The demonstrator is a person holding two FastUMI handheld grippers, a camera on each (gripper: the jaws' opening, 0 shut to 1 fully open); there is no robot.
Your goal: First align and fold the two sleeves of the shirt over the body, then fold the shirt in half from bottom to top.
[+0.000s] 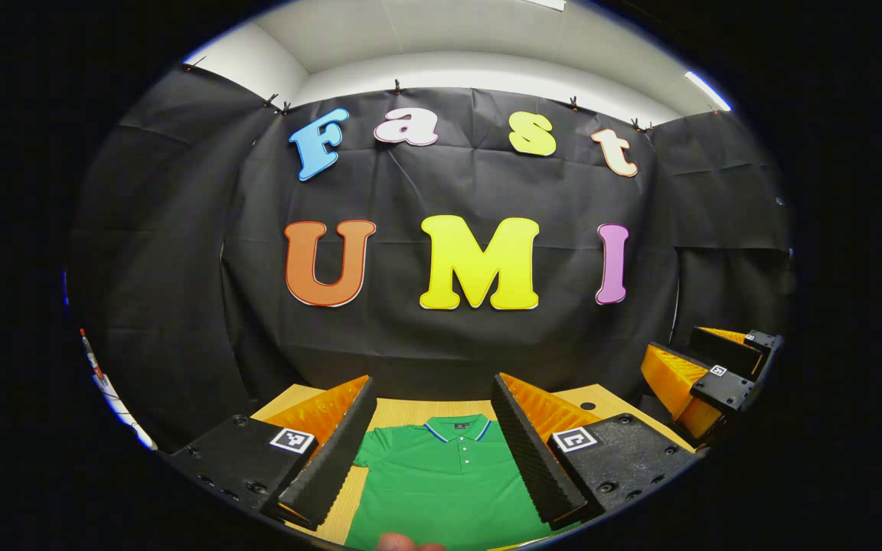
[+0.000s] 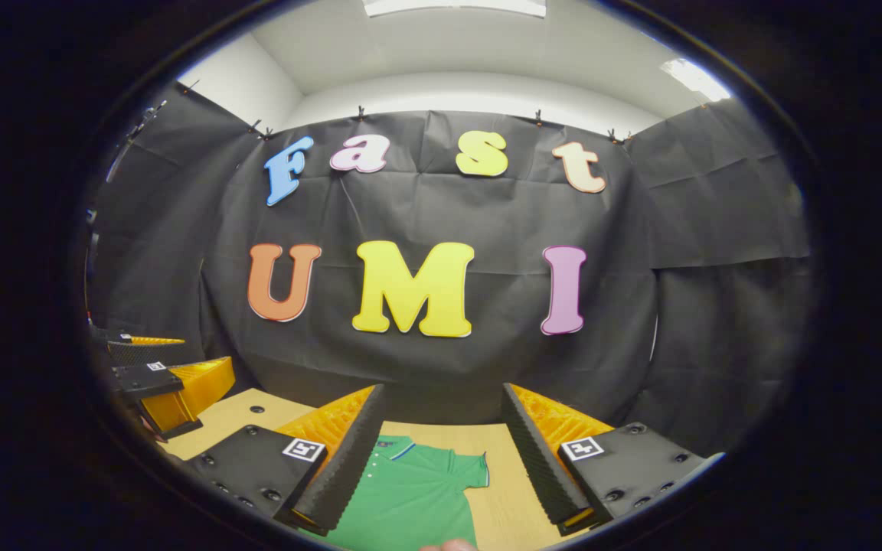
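While both grippers [image 1: 435, 451] [image 2: 441, 459] hung spread and empty, the green short-sleeved polo shirt [image 1: 441, 482] lay flat mid-tabletop [image 2: 502, 490], collar toward the far edge.

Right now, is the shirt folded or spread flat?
Spread flat: the shirt lies collar-up on the table, its sleeve out sideways.

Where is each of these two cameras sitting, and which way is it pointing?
Left gripper view: rides the left gripper, facing the booth wall over the green polo shirt; a fingertip shows below.
Right gripper view: rides the right gripper, above the shirt's sleeve.
Shared: shirt, wooden table, each other's gripper.
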